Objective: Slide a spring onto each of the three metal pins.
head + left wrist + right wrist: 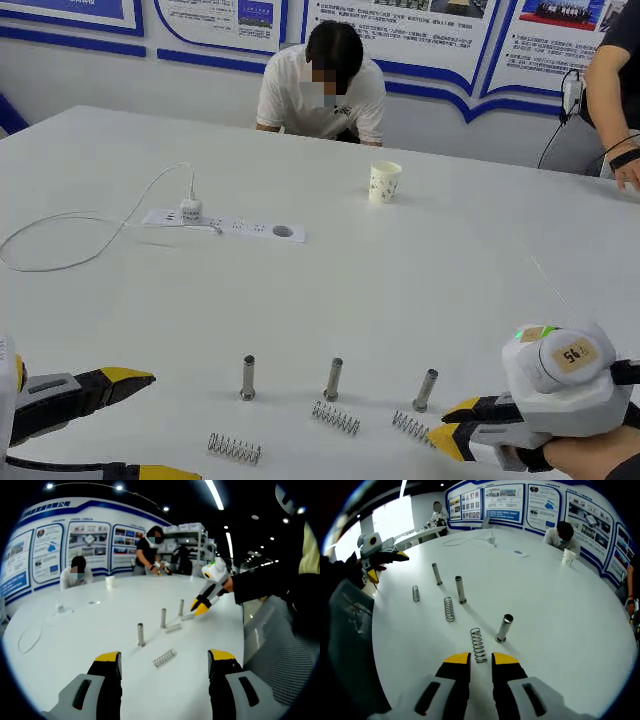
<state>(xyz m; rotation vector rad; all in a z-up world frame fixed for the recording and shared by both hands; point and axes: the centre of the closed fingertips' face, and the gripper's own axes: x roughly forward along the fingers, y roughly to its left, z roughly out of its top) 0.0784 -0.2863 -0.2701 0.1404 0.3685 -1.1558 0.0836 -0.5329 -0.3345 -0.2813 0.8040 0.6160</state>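
Note:
Three metal pins stand upright in a row: left (247, 377), middle (333, 379), right (426, 389). A loose spring lies on the white table in front of each: left (234, 448), middle (335, 417), right (410, 427). My right gripper (452, 425) is low at the right spring's end, jaws only narrowly apart. In the right gripper view that spring (478, 644) lies just ahead of the right gripper (481, 661), its near end at the tips. My left gripper (140, 425) stands wide open at the bottom left, nothing in it; its view has the nearest spring (164, 657) ahead of it (165, 662).
Mid-table lie a power strip (225, 226) with a white cable (70, 235) and a paper cup (384, 182). A person (325, 85) sits at the far edge; another person's arm (620, 90) is at the far right.

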